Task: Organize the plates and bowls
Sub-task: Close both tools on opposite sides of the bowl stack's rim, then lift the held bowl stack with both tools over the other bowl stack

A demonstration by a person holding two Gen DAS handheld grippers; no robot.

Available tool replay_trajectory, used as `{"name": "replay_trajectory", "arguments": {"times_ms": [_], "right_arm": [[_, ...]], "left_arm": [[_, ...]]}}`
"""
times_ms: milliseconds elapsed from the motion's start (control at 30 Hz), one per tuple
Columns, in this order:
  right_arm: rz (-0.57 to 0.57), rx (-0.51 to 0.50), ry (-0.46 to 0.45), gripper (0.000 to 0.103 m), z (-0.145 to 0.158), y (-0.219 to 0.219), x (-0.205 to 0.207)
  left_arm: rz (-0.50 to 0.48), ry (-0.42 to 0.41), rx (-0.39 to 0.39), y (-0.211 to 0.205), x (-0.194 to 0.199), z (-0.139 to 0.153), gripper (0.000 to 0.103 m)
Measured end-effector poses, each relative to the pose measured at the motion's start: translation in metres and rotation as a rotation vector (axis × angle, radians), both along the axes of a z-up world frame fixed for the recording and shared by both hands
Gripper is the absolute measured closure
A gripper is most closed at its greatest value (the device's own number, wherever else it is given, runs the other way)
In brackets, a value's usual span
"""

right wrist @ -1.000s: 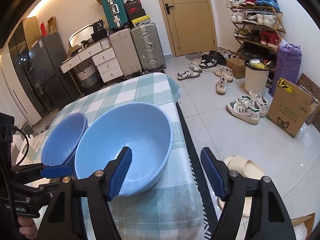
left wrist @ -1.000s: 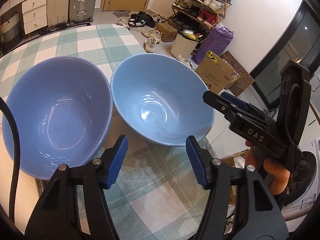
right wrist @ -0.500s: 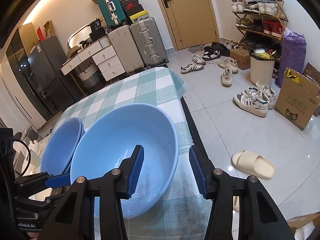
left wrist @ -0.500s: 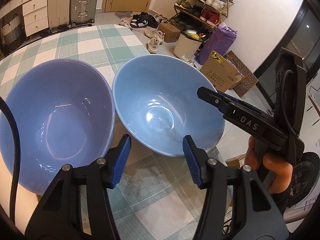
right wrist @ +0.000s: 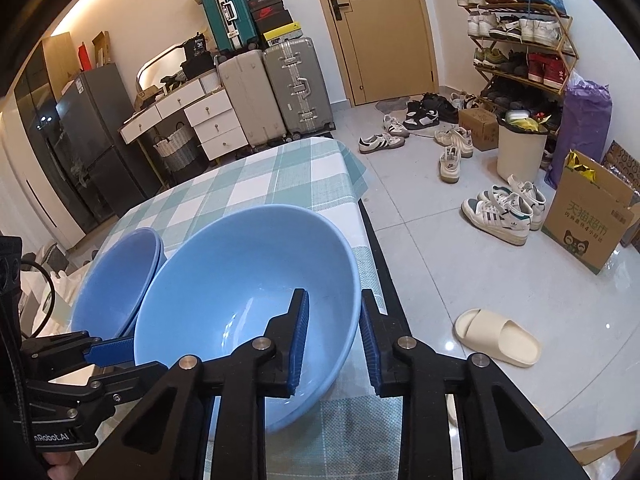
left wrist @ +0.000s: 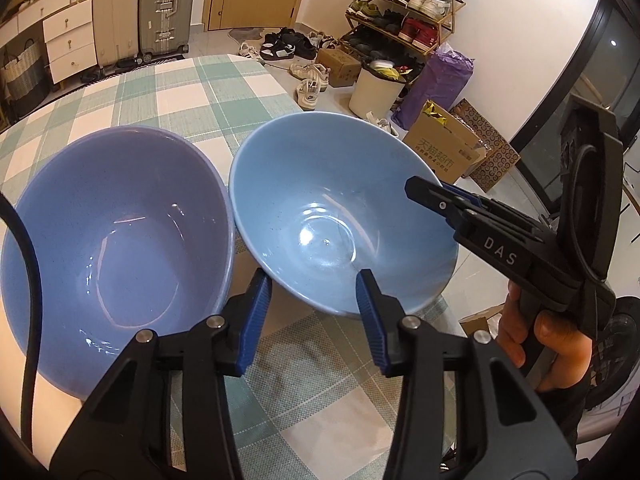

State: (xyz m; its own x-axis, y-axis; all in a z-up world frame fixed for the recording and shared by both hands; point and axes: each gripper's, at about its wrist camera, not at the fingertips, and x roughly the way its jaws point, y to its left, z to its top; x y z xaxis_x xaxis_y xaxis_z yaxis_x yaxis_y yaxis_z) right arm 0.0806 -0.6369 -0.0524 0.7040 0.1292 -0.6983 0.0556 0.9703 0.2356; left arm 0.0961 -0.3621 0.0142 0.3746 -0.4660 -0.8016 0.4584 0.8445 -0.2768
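Observation:
Two blue bowls stand side by side on the checked tablecloth [left wrist: 168, 92]. The light blue bowl [left wrist: 332, 216] [right wrist: 244, 300] is on the right, near the table's edge. The darker blue bowl [left wrist: 116, 240] [right wrist: 116, 276] is on the left. My right gripper [right wrist: 333, 340] straddles the light blue bowl's right rim, one pad inside and one outside, with a narrow gap left; it also shows in the left wrist view [left wrist: 448, 200]. My left gripper [left wrist: 314, 316] is open and empty, just in front of the light blue bowl's near side.
The table edge runs just right of the light blue bowl, with tiled floor below. On the floor are a beige slipper [right wrist: 496, 336], sneakers [right wrist: 500, 208], a cardboard box [right wrist: 592, 216] and a white bin [right wrist: 520, 148]. Suitcases [right wrist: 296, 88] and drawers stand beyond the table.
My right gripper moved in over the light blue bowl's right rim and its jaws narrowed from wide open. My left gripper came closer to the bowl's near side and narrowed slightly.

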Motion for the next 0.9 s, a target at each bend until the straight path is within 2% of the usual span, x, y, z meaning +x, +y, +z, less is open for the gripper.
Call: {"name": "replay_trajectory", "arguments": {"times_ms": [500, 900], "right_arm": [[-0.015, -0.045, -0.036, 0.077, 0.014, 0.003, -0.023], [-0.026, -0.073, -0.084, 0.077, 0.035, 0.01, -0.041]], "left_arm": [[-0.029, -0.021, -0.026, 0.0, -0.003, 0.004, 0.062], [-0.053, -0.096, -0.038, 0.009, -0.012, 0.022, 0.062]]}}
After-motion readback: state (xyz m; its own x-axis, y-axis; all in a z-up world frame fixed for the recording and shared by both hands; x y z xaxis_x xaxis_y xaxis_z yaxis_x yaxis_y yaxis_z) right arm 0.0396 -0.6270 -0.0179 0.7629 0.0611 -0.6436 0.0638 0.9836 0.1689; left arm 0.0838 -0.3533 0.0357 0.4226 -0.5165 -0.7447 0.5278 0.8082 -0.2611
